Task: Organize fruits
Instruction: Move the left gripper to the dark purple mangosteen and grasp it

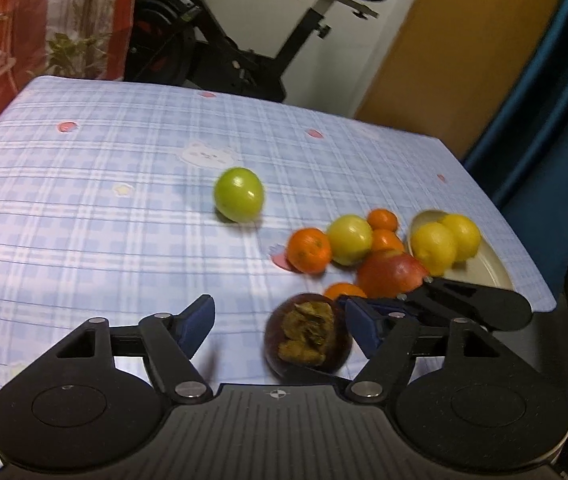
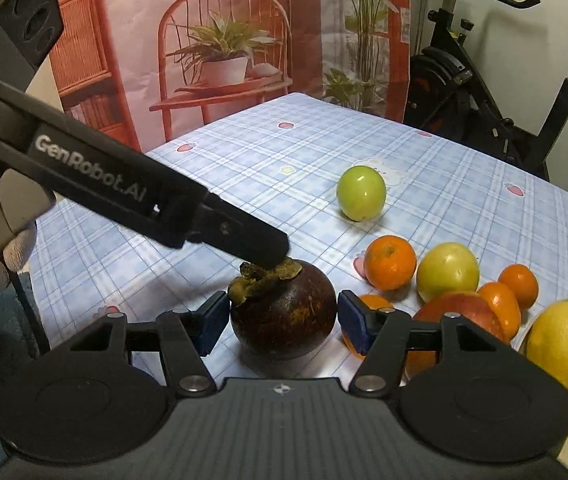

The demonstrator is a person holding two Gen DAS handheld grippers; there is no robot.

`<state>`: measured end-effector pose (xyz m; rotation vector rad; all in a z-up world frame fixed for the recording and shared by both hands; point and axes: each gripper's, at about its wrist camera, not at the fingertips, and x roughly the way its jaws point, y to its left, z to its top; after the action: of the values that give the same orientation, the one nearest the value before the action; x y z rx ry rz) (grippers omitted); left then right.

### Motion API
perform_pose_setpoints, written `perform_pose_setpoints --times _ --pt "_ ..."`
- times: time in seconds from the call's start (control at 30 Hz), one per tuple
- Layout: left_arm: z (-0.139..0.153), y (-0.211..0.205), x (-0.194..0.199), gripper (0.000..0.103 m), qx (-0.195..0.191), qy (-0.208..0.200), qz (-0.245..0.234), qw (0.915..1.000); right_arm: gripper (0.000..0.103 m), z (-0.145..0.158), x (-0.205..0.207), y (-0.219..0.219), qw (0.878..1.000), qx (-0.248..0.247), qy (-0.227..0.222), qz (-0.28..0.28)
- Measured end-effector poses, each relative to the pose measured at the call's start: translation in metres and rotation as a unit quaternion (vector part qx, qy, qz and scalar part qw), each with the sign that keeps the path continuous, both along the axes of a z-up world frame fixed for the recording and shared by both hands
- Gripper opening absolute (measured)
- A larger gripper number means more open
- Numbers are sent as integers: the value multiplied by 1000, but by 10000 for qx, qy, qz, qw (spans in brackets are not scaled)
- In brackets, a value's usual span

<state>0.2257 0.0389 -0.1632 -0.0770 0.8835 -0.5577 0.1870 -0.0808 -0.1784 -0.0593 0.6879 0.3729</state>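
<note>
A dark purple mangosteen [image 2: 284, 316] sits on the checked tablecloth between the blue pads of my right gripper [image 2: 282, 320], whose jaws stand open around it with small gaps. My left gripper [image 1: 280, 328] is open above the same mangosteen [image 1: 308, 336], which lies near its right pad; its arm [image 2: 156, 204] reaches over the fruit in the right wrist view. A green fruit [image 1: 239, 194] lies alone farther back. Oranges [image 1: 309, 250], a yellow-green fruit [image 1: 350, 239] and a red apple [image 1: 390, 274] cluster at right. Two lemons [image 1: 446, 245] lie on a plate [image 1: 484, 270].
The table is covered by a blue checked cloth [image 1: 104, 200] and ends at the right beside a blue curtain [image 1: 556, 128]. An exercise bike [image 1: 220, 40] stands behind the far edge. A printed backdrop [image 2: 212, 48] hangs at the back left.
</note>
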Motion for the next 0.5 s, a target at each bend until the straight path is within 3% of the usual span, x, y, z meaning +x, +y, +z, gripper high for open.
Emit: perform_pose_setpoints --times 0.17,0.5 --pt "-10 -12 -4 75 197 43 -106 9997 62 -1 -4 1 10000 -13 -89 11" --pt "-22 -15 -5 72 88 193 -52 9998 62 -4 -9 1 9998 -32 -213 49"
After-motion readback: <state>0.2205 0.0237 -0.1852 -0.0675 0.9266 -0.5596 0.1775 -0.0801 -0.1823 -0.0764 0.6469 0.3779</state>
